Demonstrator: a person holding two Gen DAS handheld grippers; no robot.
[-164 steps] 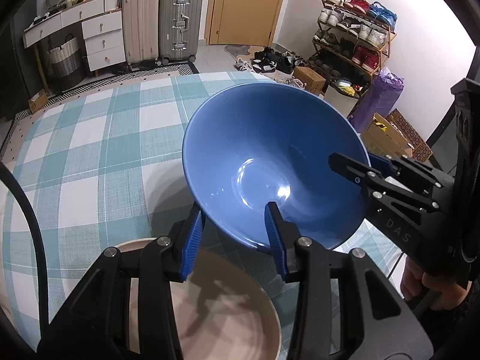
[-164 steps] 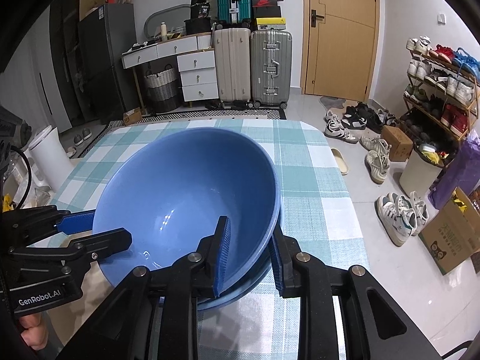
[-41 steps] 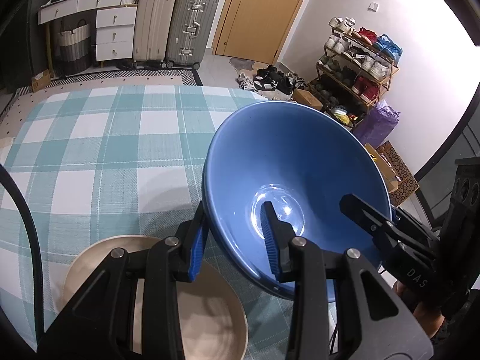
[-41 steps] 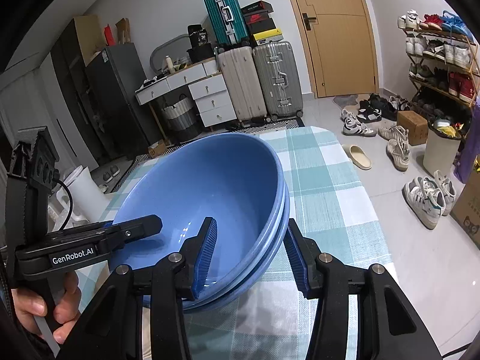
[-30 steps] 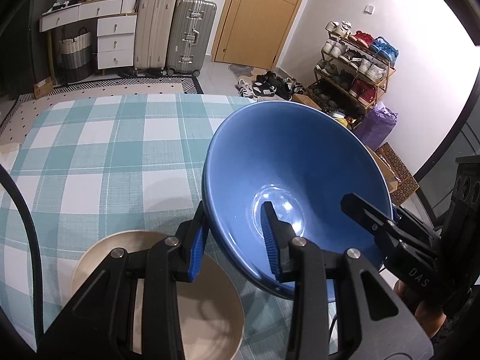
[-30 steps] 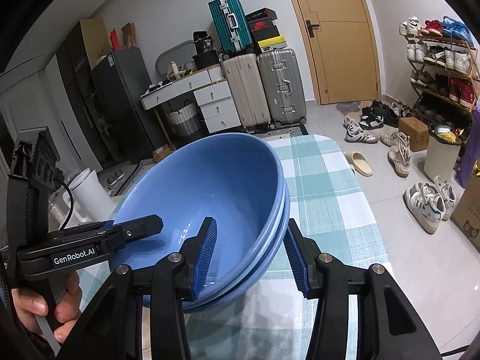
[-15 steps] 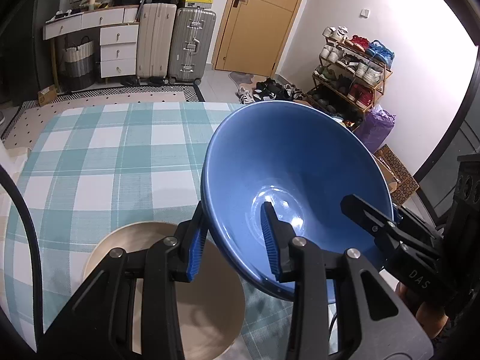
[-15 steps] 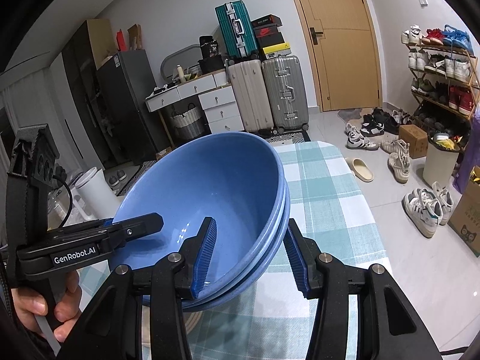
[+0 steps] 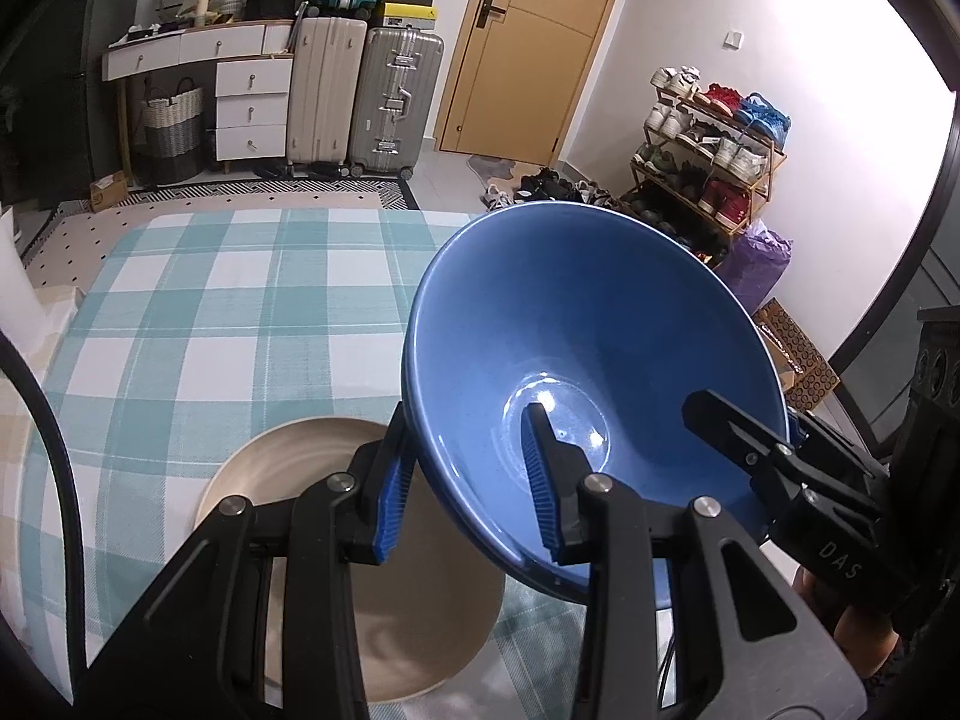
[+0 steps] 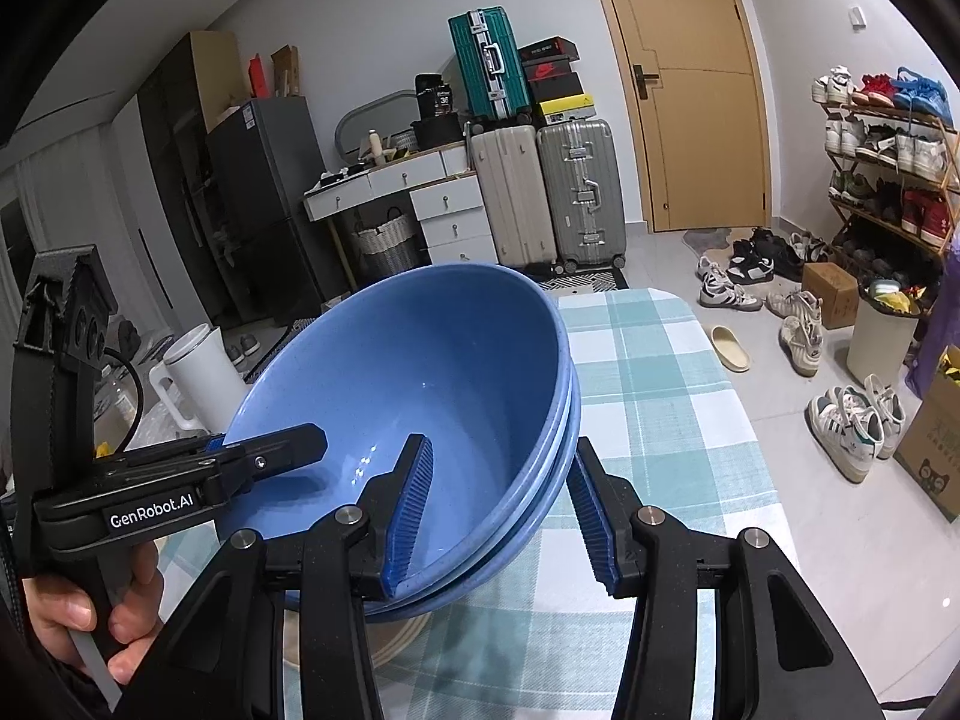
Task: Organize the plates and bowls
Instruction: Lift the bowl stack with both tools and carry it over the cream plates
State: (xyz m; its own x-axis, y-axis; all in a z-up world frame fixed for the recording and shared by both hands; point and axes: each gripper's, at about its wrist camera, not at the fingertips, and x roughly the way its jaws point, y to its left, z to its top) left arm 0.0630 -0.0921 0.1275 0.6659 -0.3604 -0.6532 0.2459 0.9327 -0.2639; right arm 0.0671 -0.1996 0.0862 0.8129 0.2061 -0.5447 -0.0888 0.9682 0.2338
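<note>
Bowls, a nested blue stack (image 9: 591, 360), hang in the air between both tools and above the checked worktop (image 9: 198, 312). Against the views from a second ago the stack has risen and drifted across the cloth: the beige plate (image 9: 336, 546), then half hidden under the left tool, now shows more of its far rim, and the far room sits lower in the right view. I read that as a carry in progress, with the stack lifted whole and on its way to wherever the bowls belong, not yet set down.

The left tool (image 9: 468, 480) is narrowed onto the near-left rim of the stack, one pad inside the top bowl and one outside against the wall. The right tool (image 10: 501, 510) stands somewhat wider, closed on the opposite rim, its outer pad against the layered edges where three rims show. Neither grip has changed width in the earlier views.

Both tools point forward and downward, the left a little steeper. The stack tilts, its mouth facing each camera. A hand (image 10: 90, 612) wraps the left tool's handle at the lower left of the right view. The plate lies on the worktop just below and left of the stack, apart from it.
</note>
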